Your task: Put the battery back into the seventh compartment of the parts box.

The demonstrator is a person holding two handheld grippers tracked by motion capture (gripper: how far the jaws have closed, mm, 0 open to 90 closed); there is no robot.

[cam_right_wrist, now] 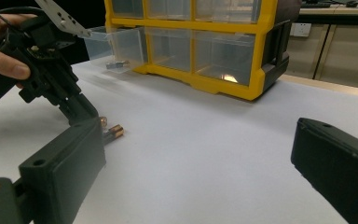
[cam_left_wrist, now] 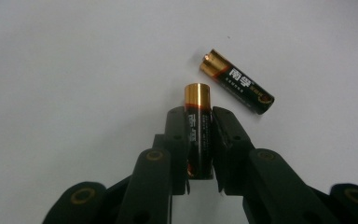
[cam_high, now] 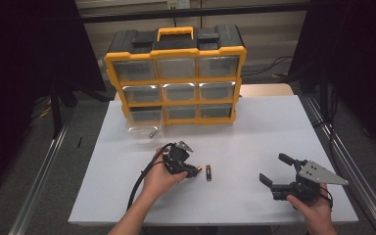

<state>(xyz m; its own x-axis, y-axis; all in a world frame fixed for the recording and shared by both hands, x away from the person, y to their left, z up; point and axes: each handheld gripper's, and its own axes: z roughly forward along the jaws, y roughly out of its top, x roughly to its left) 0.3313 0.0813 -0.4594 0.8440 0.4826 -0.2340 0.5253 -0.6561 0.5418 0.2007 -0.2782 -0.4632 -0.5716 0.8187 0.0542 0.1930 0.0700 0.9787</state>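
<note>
Two black-and-gold batteries lie near the middle of the white table (cam_high: 254, 137). My left gripper (cam_high: 196, 171) is shut on one battery (cam_left_wrist: 198, 126), whose gold end pokes out past the fingertips. The other battery (cam_left_wrist: 236, 81) (cam_high: 208, 173) lies loose on the table just beyond it, slightly to the right. In the right gripper view the left gripper (cam_right_wrist: 81, 109) tilts down at the table, with the loose battery (cam_right_wrist: 113, 133) beside it. My right gripper (cam_high: 274, 169) hovers open near the table's front right, nothing between its jaws.
A yellow and black drawer organiser (cam_high: 176, 73) stands at the table's far edge. Its bottom-left clear drawer (cam_high: 144, 128) is pulled out, with a small metal part (cam_high: 152, 133) inside. Bare table lies between the grippers and the organiser.
</note>
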